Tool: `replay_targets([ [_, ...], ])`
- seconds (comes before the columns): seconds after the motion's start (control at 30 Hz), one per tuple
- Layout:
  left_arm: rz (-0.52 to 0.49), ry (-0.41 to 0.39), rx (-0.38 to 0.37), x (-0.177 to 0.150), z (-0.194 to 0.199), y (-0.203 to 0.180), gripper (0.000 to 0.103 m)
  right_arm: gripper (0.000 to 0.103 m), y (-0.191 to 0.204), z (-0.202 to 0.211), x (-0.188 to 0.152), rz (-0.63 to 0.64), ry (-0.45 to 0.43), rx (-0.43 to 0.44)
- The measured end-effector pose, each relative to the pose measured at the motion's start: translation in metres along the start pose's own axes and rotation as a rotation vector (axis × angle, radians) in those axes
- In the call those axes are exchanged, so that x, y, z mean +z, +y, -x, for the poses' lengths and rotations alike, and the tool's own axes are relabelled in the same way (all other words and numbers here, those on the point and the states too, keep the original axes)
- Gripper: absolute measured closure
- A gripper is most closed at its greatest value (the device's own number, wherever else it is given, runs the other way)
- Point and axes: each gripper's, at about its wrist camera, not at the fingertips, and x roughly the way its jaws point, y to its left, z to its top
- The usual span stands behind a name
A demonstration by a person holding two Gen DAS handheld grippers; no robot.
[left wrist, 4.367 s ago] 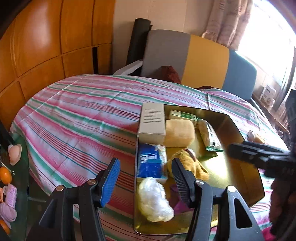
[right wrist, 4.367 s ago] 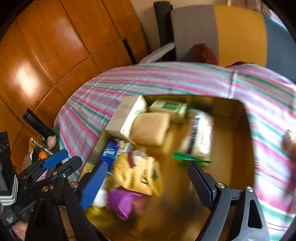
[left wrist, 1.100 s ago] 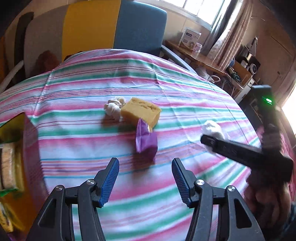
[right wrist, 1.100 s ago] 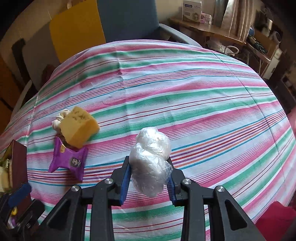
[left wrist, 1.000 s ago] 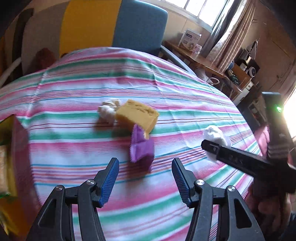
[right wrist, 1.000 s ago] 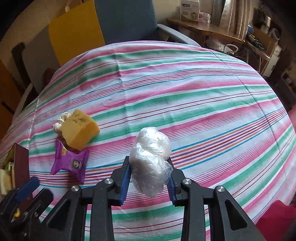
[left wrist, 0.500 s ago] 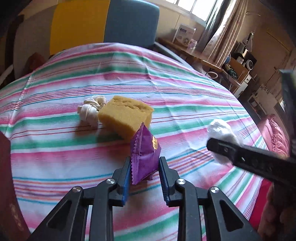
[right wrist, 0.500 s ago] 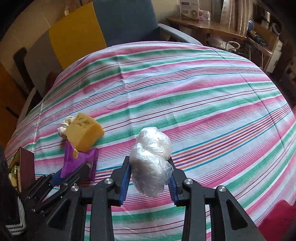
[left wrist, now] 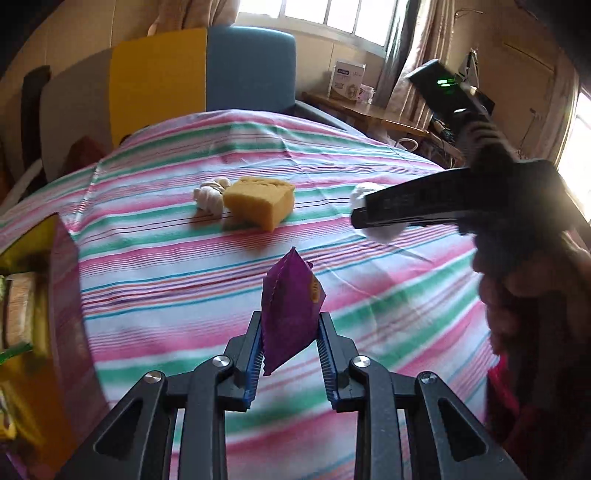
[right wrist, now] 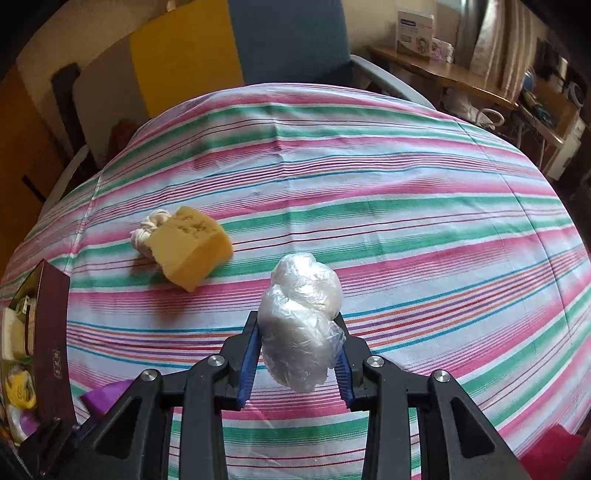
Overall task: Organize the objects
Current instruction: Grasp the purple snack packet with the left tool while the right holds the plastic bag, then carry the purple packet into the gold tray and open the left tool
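— Purple packet (left wrist: 291, 306), that's what I have clamped in my left gripper (left wrist: 291, 354); both blue pads press its sides and it stands up on edge between them, lifted above the striped tablecloth (left wrist: 184, 266).

— And your right side?

— My right gripper (right wrist: 297, 350) is squeezed tight on a crumpled ball of clear plastic (right wrist: 301, 325). The ball bulges out over the fingertips and hangs clear of the cloth. From the left camera I can see that gripper side-on, off to the right, with a hand (left wrist: 524, 291) wrapped round its handle.

— What's lying on the tabletop?

— On the cloth sit a yellow sponge (right wrist: 190, 245) and, touching its far left side, a small knot of white string (right wrist: 149, 232). Both are well ahead of my grippers and to the left of the plastic ball.

— Anything at the edges?

— At the left edge there is a gold tray (right wrist: 51, 332) with a dark wall facing me; things lie inside it, but they are too blurred for me to name. Behind the tabletop stands a chair back in grey, yellow and blue panels (left wrist: 166, 77), and a wooden side table (right wrist: 443, 70) carries a white box (right wrist: 413, 29).
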Motion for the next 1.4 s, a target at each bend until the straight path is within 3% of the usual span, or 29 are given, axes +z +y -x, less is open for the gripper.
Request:
replay_targets([
  [0.4, -0.020, -0.069, 0.022, -0.015, 0.063, 0.008, 0.076, 0.067, 0.040, -0.007, -0.013, 0.188, 0.015, 0.060],
  [0.67, 0.026, -0.096, 0.032, -0.022, 0.087, 0.029, 0.076, 0.068, 0.057, -0.022, -0.026, 0.286, 0.069, 0.033],
  [1.4, 0.153, -0.104, 0.069, -0.040, 0.115, 0.085, 0.076, 0.068, 0.052, -0.031, -0.032, 0.271, 0.099, 0.002],
])
